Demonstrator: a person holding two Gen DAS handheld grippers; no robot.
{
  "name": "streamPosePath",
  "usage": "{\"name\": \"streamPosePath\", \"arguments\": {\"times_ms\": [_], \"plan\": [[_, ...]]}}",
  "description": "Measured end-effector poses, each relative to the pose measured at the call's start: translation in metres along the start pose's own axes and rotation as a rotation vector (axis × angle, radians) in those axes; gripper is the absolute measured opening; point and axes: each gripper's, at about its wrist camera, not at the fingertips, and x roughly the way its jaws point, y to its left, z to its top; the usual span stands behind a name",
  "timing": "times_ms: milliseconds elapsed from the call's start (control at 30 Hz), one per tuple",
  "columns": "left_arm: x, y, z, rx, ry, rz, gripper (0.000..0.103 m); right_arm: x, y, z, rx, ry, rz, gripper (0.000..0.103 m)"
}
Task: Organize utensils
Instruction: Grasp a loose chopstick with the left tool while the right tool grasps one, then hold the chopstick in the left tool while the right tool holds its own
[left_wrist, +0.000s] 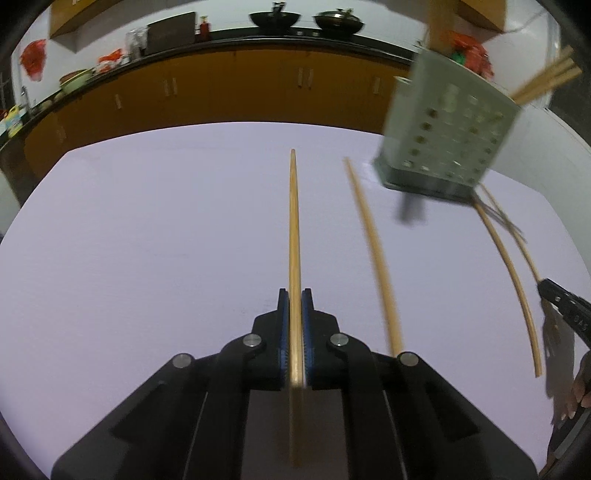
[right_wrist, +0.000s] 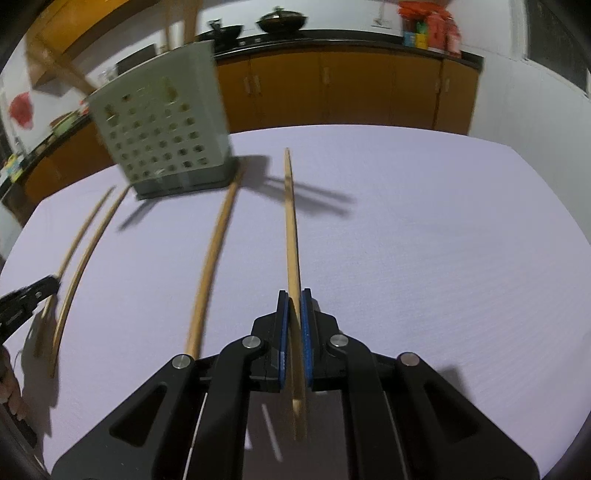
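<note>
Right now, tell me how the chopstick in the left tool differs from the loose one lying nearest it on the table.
The held chopstick is clamped in the left tool and points straight ahead; the loose chopstick lies free on the table, angled toward the holder. The held one looks sharp, the loose one blurred. Both are plain, light wooden sticks.

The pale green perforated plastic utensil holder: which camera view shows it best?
The right wrist view shows the pale green perforated plastic utensil holder best: it is larger there, with rows of holes distinct. The left wrist view shows it tilted near the right edge and more blurred.
</note>
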Motion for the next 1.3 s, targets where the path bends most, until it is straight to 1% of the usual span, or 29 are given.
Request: {"name": "streamPosePath", "arguments": {"times_ms": [33, 167, 700, 1300], "plan": [[0.0, 0.003, 0.0, -0.002, 0.001, -0.002, 0.008, 0.0, -0.004, 0.0, 0.013, -0.001, 0.001, 0.007], [-0.003, 0.003, -0.002, 0.019, -0.004, 0.002, 0.009, 0.0, -0.002, -0.001, -0.007, 0.002, 0.025, 0.008], [-0.005, 0.011, -0.005, -0.029, -0.009, -0.047, 0.01, 0.0, 0.007, -0.003, -0.046, 0.004, 0.004, 0.009], [-0.004, 0.009, -0.005, -0.027, -0.01, -0.046, 0.01, 0.001, 0.008, -0.003, -0.052, 0.003, -0.001, 0.009]]}}
